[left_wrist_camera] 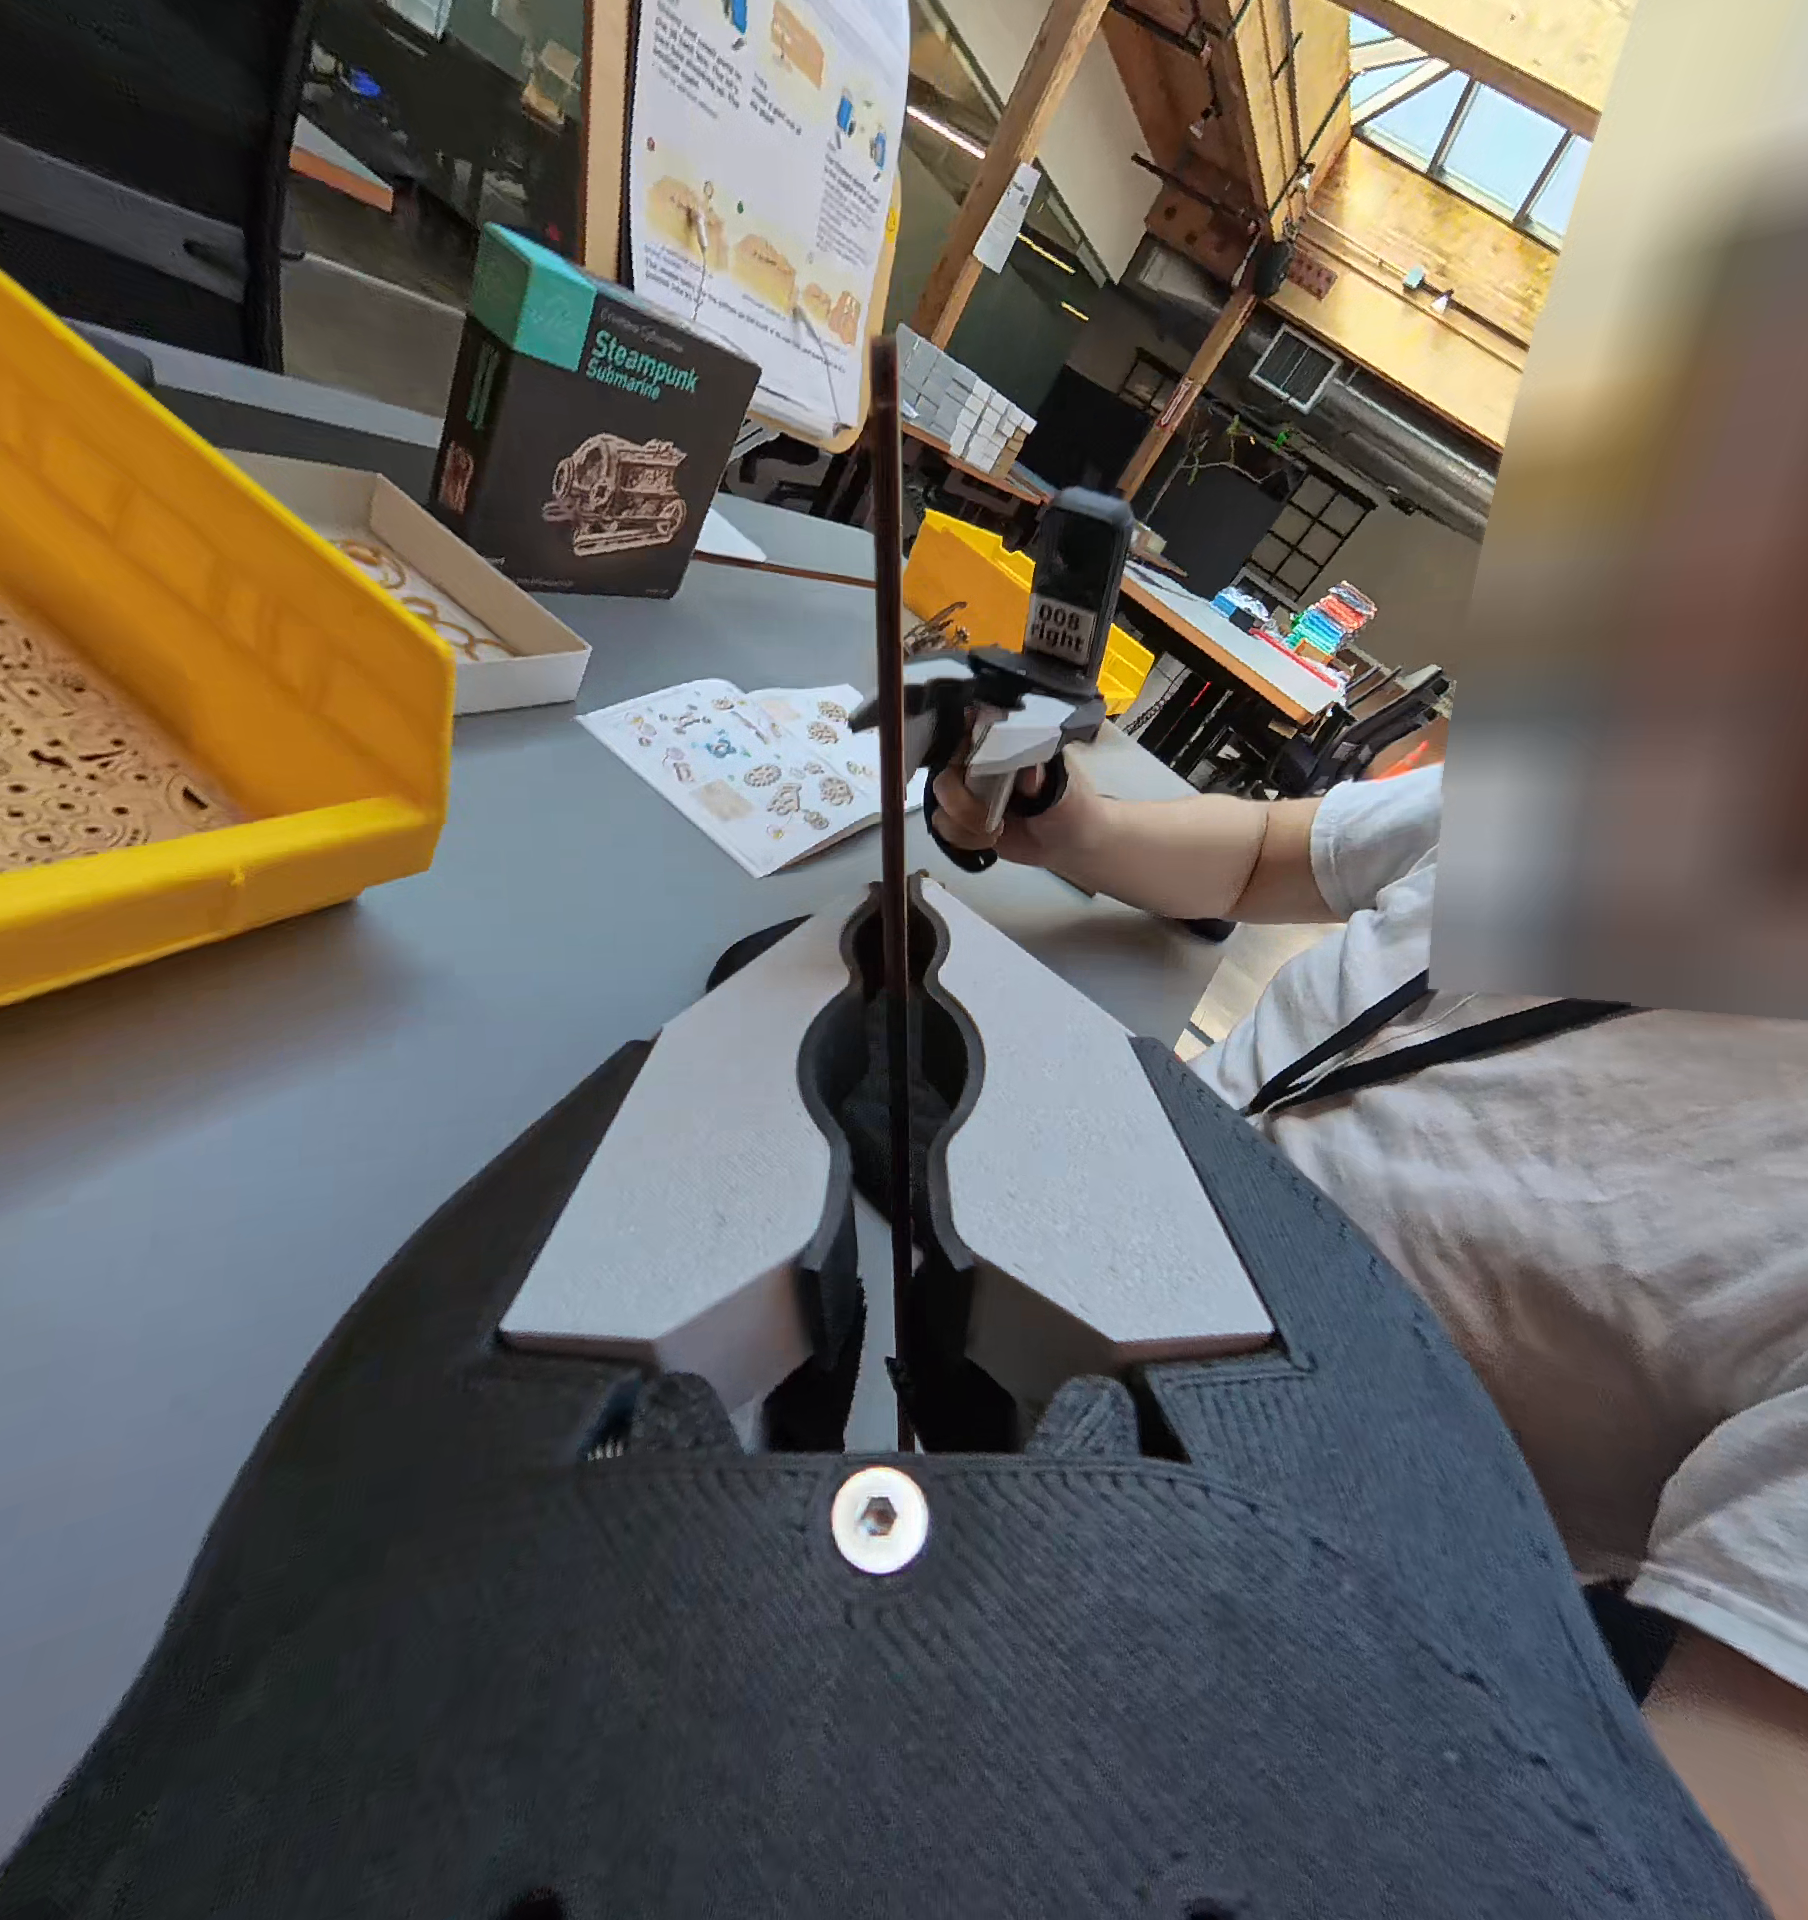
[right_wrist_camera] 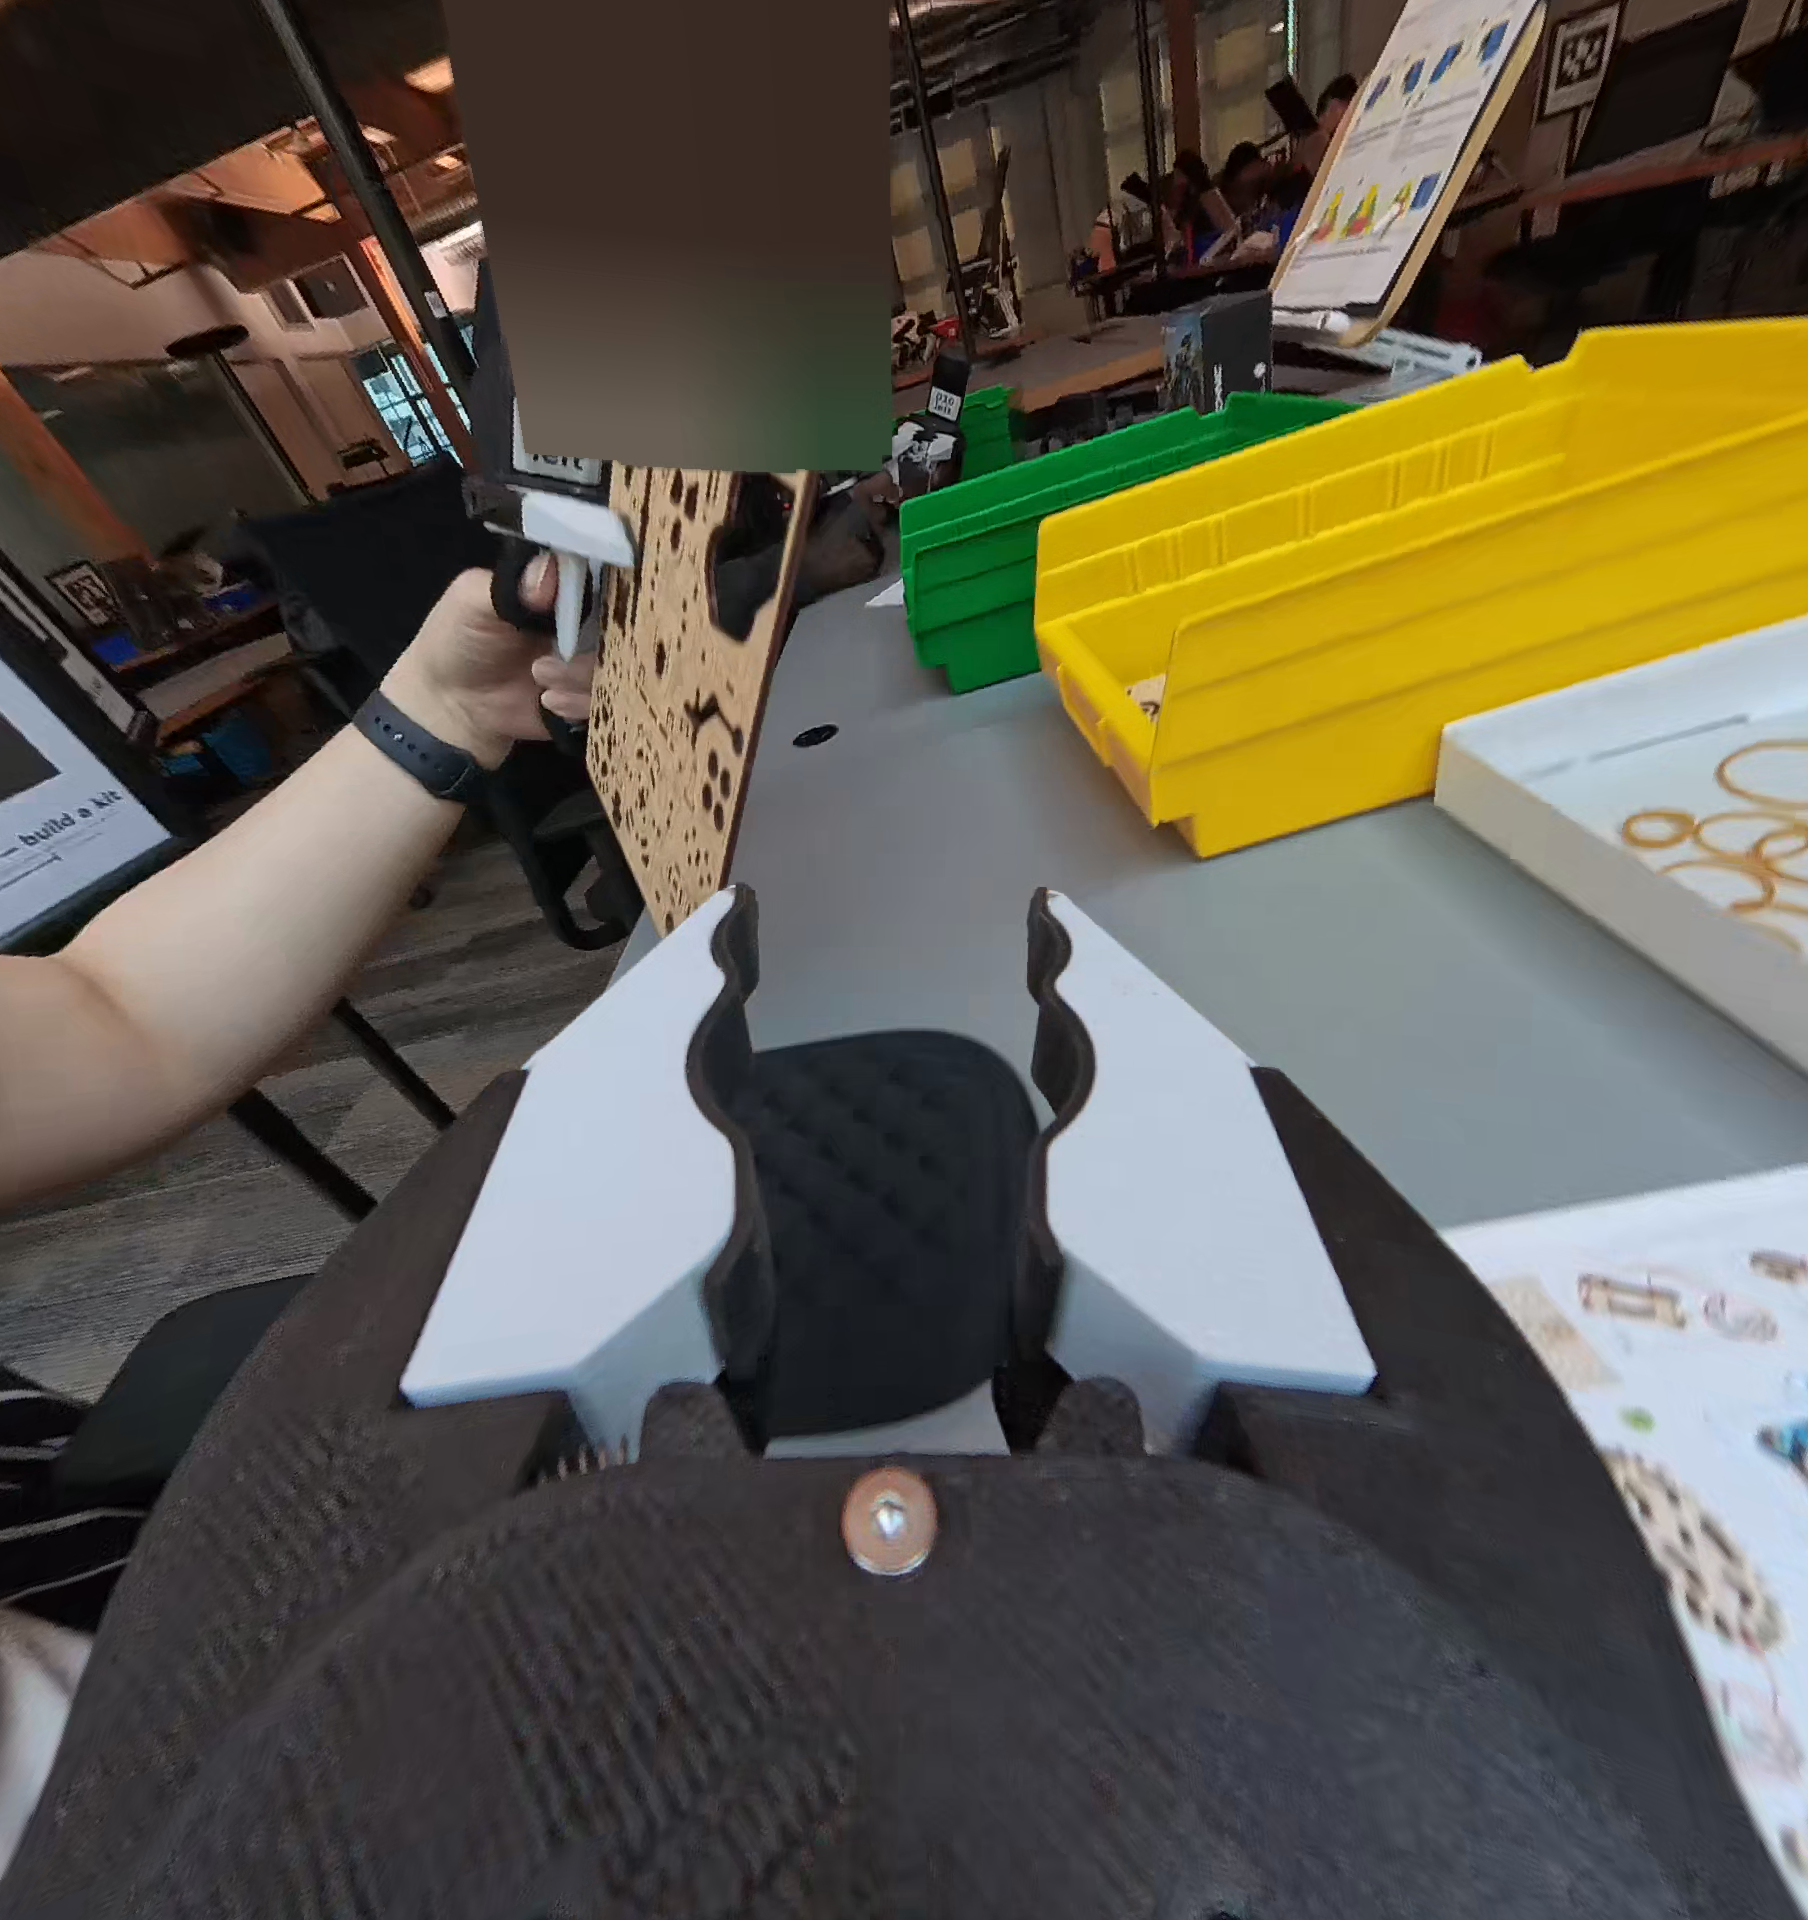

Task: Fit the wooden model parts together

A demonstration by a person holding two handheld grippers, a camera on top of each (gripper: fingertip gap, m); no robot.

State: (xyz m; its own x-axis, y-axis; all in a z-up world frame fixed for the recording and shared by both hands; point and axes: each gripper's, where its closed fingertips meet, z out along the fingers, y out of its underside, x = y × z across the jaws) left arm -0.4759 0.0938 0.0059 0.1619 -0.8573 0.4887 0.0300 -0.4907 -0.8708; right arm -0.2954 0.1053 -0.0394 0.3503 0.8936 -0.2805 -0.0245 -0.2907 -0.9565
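My left gripper [left_wrist_camera: 892,904] is shut on a thin laser-cut wooden parts sheet [left_wrist_camera: 885,623], held upright and seen edge-on as a dark vertical strip. In the right wrist view the same sheet [right_wrist_camera: 687,707] shows its tan face with many cut-out holes, held at the left above the table edge by the left gripper [right_wrist_camera: 609,551]. My right gripper [right_wrist_camera: 892,914] is open and empty over the grey table [right_wrist_camera: 1139,935], to the right of the sheet. It also shows in the left wrist view [left_wrist_camera: 884,717], just behind the sheet.
A yellow bin [left_wrist_camera: 287,665] holds more wooden sheets. A white tray [right_wrist_camera: 1565,862] holds wooden rings. An open instruction booklet [left_wrist_camera: 744,769], the dark kit box [left_wrist_camera: 588,457], another yellow bin [right_wrist_camera: 1399,613] and a green bin [right_wrist_camera: 983,561] stand on the table. Some 20 cm of space lies between my two pairs of fingers.
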